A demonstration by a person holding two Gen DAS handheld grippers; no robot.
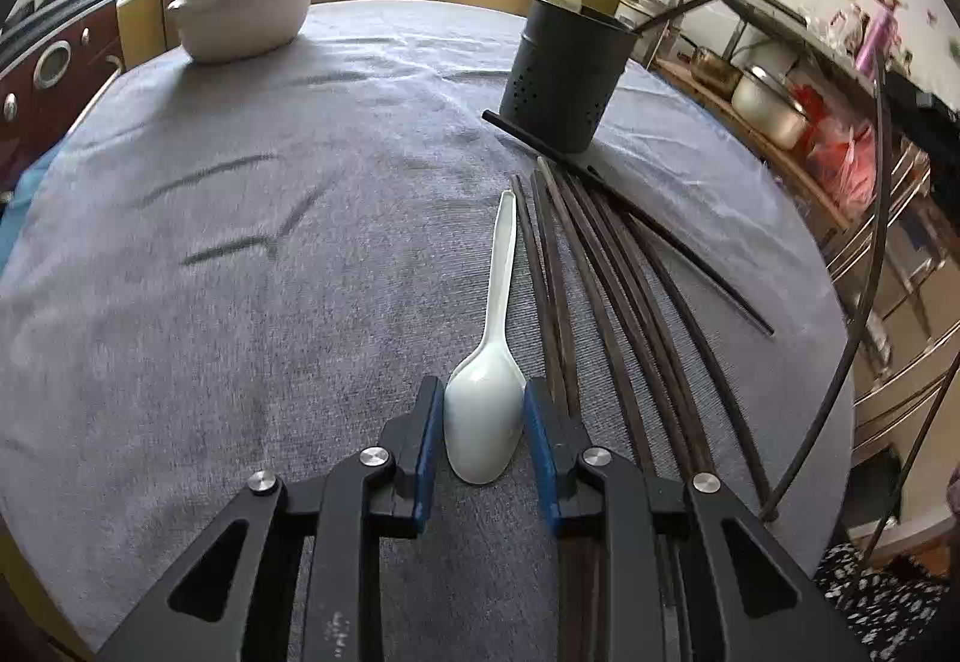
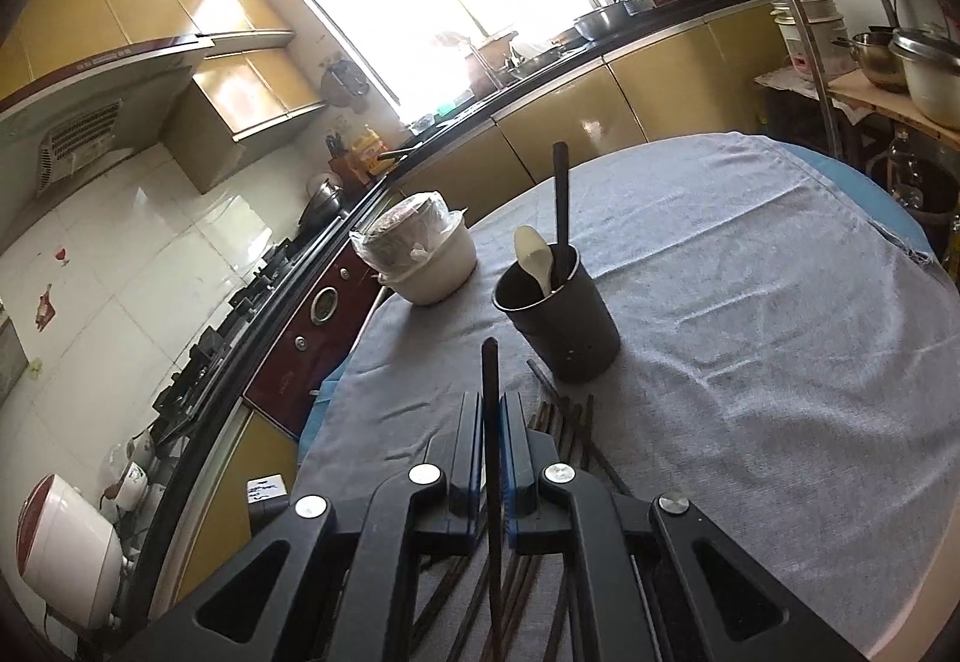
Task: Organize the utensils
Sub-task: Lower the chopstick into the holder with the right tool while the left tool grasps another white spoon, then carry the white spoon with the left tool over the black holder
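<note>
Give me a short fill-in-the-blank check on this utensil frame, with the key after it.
1. The left gripper straddles the bowl of a white ____.
2. The right gripper is shut on a single dark ____.
3. The black holder already contains a chopstick and a pale ____.
4. The loose chopsticks lie on a grey ____.

Missing words: spoon; chopstick; spoon; cloth

White spoon (image 1: pixel 486 410) flat on the grey cloth, bowl up. Dark chopsticks (image 1: pixel 606 296) fanned just beside it. Black holder (image 1: pixel 564 74) upright behind, holding a spoon and a chopstick (image 2: pixel 561 206).
</note>
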